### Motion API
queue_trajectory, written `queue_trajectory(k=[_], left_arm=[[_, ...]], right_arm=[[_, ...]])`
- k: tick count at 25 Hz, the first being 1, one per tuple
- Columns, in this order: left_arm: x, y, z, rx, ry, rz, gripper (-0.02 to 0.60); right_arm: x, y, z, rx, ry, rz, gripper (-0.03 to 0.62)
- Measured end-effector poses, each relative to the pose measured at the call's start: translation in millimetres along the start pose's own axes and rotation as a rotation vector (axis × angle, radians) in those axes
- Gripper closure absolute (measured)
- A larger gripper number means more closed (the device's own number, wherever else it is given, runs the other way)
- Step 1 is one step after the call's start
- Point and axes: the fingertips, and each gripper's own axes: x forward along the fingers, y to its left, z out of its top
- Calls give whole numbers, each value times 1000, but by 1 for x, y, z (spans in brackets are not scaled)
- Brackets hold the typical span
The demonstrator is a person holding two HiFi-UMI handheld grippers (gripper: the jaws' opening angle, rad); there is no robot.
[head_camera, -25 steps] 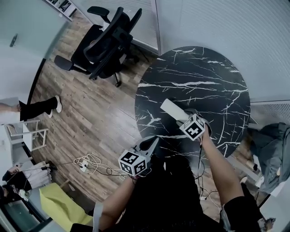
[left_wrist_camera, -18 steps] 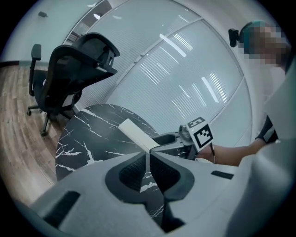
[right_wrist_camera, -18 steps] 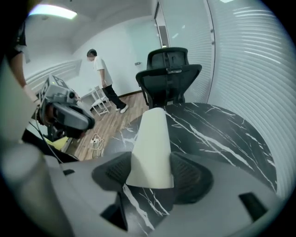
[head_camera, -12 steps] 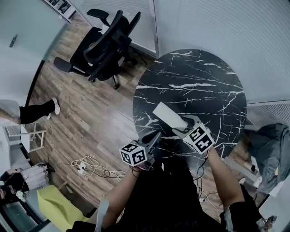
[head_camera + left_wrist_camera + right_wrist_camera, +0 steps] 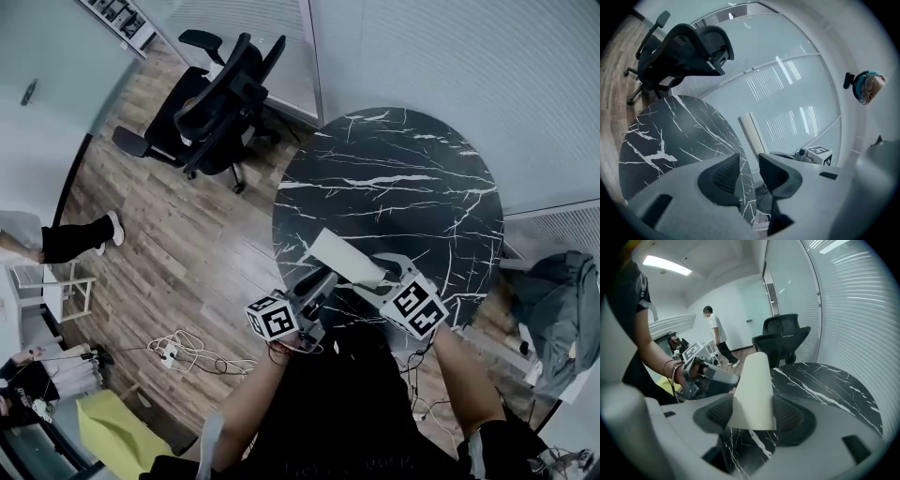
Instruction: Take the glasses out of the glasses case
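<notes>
A white oblong glasses case is held closed above the near edge of the round black marble table. My right gripper is shut on its near end; in the right gripper view the case stands between the two pads of the right gripper. My left gripper sits just left of the case, close to its side, and the left gripper also shows there. In the left gripper view its jaws stand slightly apart with nothing between them, the case beyond. No glasses are visible.
A black office chair stands on the wood floor left of the table. Cables and a power strip lie on the floor near my left side. A person stands farther back in the room. Grey cloth lies at the right.
The right gripper has drawn the case toward the table's near-left edge and closer to me. The left gripper has moved up and right, closing in beside the case.
</notes>
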Motion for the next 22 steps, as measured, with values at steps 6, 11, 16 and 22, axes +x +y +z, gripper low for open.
queue_trajectory(k=[6,11,16,22], left_arm=[[-4,-24,3,-64,-51,-118,465],[-7,-32,6,-73,-60,-151,459],[-11,-37,13,-80,-100,-195,460],[-16,-51,19,-84,-132,-278,486]], right_arm=[[-14,10,4,-16,-29,-1,329],[-22,19,13,-17,-53,12,329],[-26,23,16,0,-75,33,329],[-34,29,21,22,-131,64,329]])
